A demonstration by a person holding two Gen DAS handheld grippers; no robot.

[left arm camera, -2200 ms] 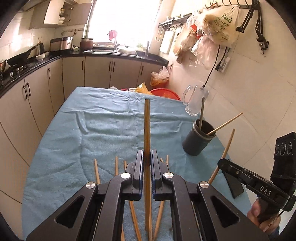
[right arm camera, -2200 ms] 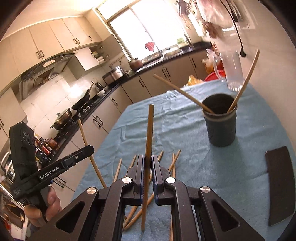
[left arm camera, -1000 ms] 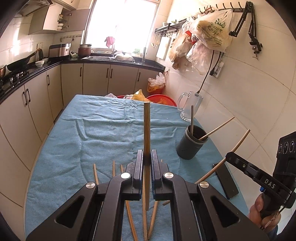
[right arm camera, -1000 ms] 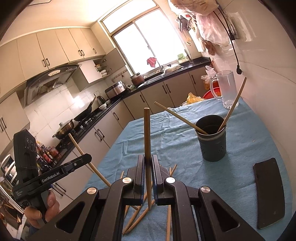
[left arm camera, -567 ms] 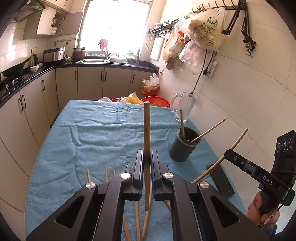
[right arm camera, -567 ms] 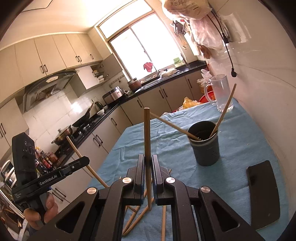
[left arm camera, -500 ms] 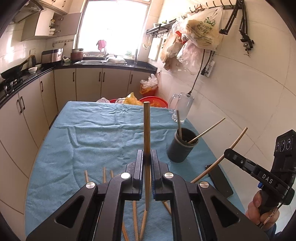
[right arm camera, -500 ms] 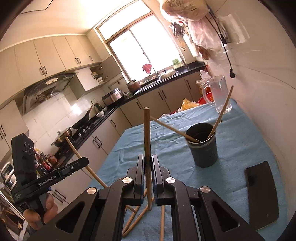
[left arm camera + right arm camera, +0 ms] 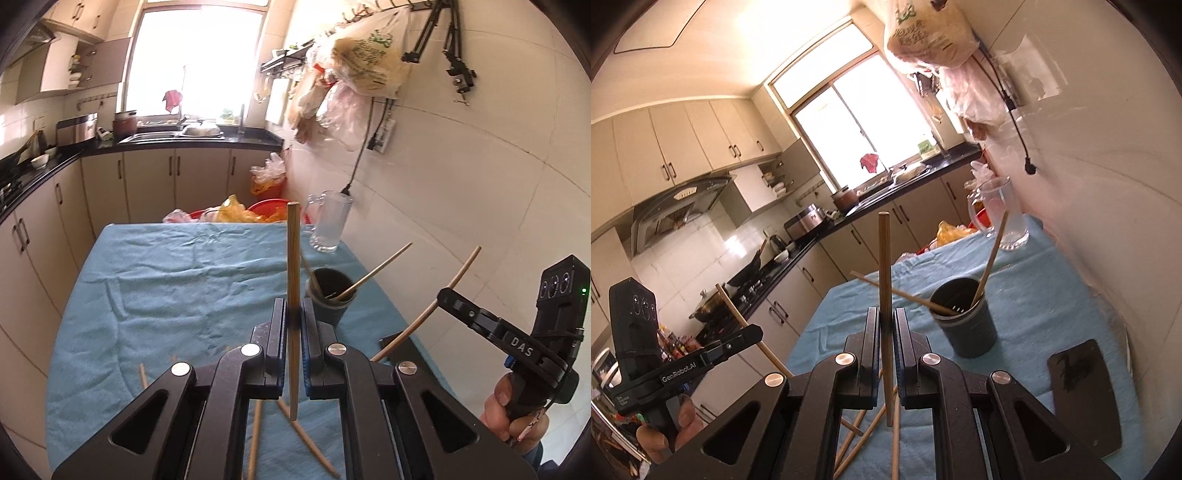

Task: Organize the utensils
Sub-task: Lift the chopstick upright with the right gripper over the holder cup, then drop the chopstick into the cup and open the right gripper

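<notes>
Over the blue-clothed worktop [image 9: 155, 280], I judge both chopsticks should go tip-down into the dark holder [image 9: 328, 299] near its right edge, one at a time: left tool [image 9: 293, 325] and right tool [image 9: 885, 328] each clamp one chopstick [image 9: 293, 280] upright.

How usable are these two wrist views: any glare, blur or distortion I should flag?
Left wrist view: window blown out white; loose chopsticks on the blue cloth smeared by motion; walls bowed by the fisheye. Right wrist view: window overexposed, scene tilted, dark cup slightly soft, held chopstick sharp.
</notes>
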